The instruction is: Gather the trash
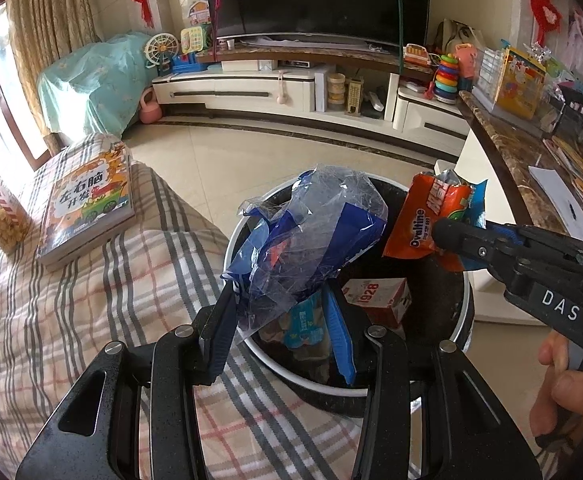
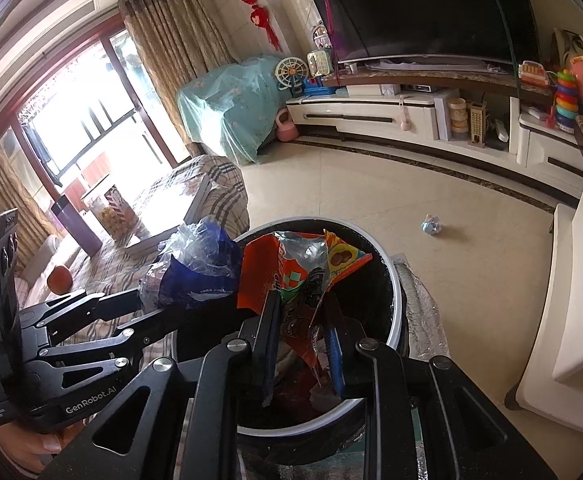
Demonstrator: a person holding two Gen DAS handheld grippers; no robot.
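My left gripper [image 1: 281,304] is shut on a crumpled blue and clear plastic bag [image 1: 311,232] and holds it over the round black trash bin [image 1: 251,356] with a white rim. My right gripper [image 2: 303,312] is shut on an orange Ovaltine wrapper [image 2: 287,276] and holds it above the same bin [image 2: 399,312]. The wrapper [image 1: 423,216] and the right gripper [image 1: 447,232] show at the right of the left wrist view. The left gripper [image 2: 151,300] with its bag [image 2: 199,268] shows at the left of the right wrist view. A red 1928 box [image 1: 379,300] and other wrappers lie inside the bin.
A checked cloth covers the table [image 1: 91,320], with a children's book [image 1: 87,204] and a snack jar [image 1: 3,220] on it. A crumpled ball of wrapper [image 2: 431,226] lies on the tiled floor. A marble counter [image 1: 511,168] stands at the right, a TV stand [image 1: 251,88] behind.
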